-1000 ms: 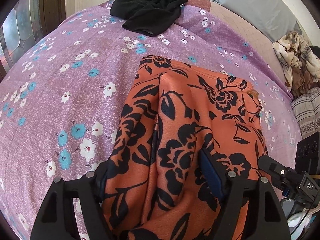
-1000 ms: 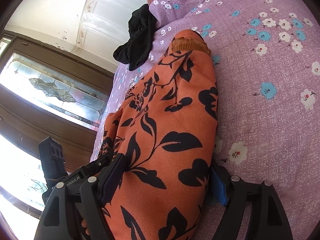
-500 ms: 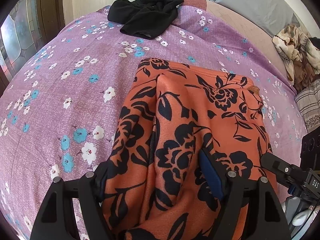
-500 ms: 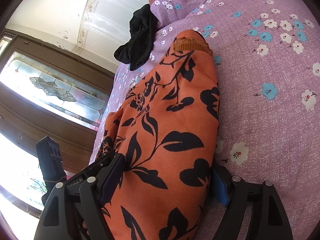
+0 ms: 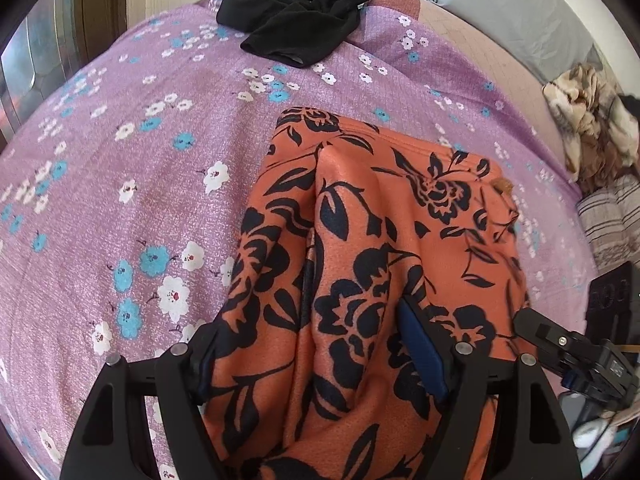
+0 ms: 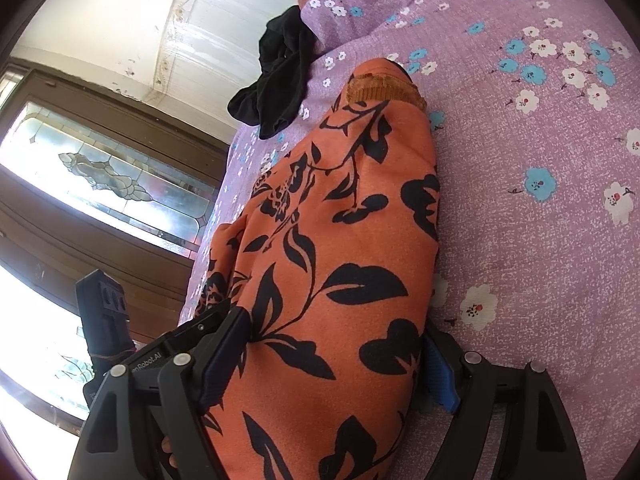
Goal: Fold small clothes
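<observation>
An orange garment with black flowers (image 5: pixel 384 240) lies on the purple flowered bedsheet (image 5: pixel 140 200), its near end lifted. My left gripper (image 5: pixel 316 352) is shut on the garment's near edge, cloth bunched between the fingers. My right gripper (image 6: pixel 336 356) is shut on the same garment (image 6: pixel 344 248) at the other near corner. The right gripper also shows at the right edge of the left wrist view (image 5: pixel 568 344). The garment's far end with a ribbed band (image 6: pixel 384 88) rests on the bed.
A crumpled black garment (image 5: pixel 296 20) lies at the far end of the bed; it also shows in the right wrist view (image 6: pixel 276 80). A heap of beige cloth (image 5: pixel 592 120) and a striped fabric (image 5: pixel 612 220) lie right. A glass-paned door (image 6: pixel 104 176) stands left.
Both grippers keep hold of the orange garment. The left wrist view has pulled back and tilted slightly, so the garment sits a little lower in frame.
</observation>
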The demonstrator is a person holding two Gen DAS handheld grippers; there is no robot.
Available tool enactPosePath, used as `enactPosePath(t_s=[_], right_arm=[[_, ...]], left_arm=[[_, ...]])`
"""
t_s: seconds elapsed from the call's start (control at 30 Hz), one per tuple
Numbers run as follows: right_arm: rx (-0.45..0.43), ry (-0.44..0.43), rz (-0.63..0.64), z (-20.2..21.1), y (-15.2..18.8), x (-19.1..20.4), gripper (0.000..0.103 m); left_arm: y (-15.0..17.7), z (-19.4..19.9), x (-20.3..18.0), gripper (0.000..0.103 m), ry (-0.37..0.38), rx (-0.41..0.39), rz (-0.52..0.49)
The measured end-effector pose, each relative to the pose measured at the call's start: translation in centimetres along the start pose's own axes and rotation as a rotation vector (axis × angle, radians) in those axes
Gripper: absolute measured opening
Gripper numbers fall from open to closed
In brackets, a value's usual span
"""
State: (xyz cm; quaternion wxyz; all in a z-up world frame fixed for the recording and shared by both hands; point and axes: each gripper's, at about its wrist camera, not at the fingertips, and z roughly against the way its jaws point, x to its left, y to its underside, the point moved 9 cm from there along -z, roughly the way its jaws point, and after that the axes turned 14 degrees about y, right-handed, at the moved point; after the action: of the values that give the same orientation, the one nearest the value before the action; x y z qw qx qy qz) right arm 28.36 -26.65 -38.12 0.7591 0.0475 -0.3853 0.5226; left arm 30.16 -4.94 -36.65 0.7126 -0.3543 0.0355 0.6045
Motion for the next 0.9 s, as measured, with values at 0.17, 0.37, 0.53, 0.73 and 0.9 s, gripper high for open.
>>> enactPosePath(t_s=[0.17, 0.37, 0.53, 0.73, 0.9], right_arm=[[-0.171, 0.15, 0.037, 4.1, -3.4, -1.1, 0.083], [-0.194, 0.178, 0.11, 3.1, -8.4, 2.7, 0.062], [-0.042, 0.286, 0.069, -5.1, -11.1, 0.5, 0.055], [-0.066, 0.305, 0.127, -1.7, -10.2, 2.7, 0.055], [-0.108, 0.2, 0.18, 3.5, -4.9, 5.5, 0.055]], left_arm=[[-1.7, 3.4, 2.0, 0.078, -0.063, -0.11, 0.031], [-0.8, 1.4, 2.9, 0.078, -0.13, -0.016, -0.007], [-0.9, 1.3, 3.4, 0.086, -0.178, -0.017, -0.044], [-1.3, 2.2, 4.0, 0.087, -0.118, -0.032, 0.024], [-1.9, 4.8, 3.5, 0.087, -0.156, -0.117, -0.026]])
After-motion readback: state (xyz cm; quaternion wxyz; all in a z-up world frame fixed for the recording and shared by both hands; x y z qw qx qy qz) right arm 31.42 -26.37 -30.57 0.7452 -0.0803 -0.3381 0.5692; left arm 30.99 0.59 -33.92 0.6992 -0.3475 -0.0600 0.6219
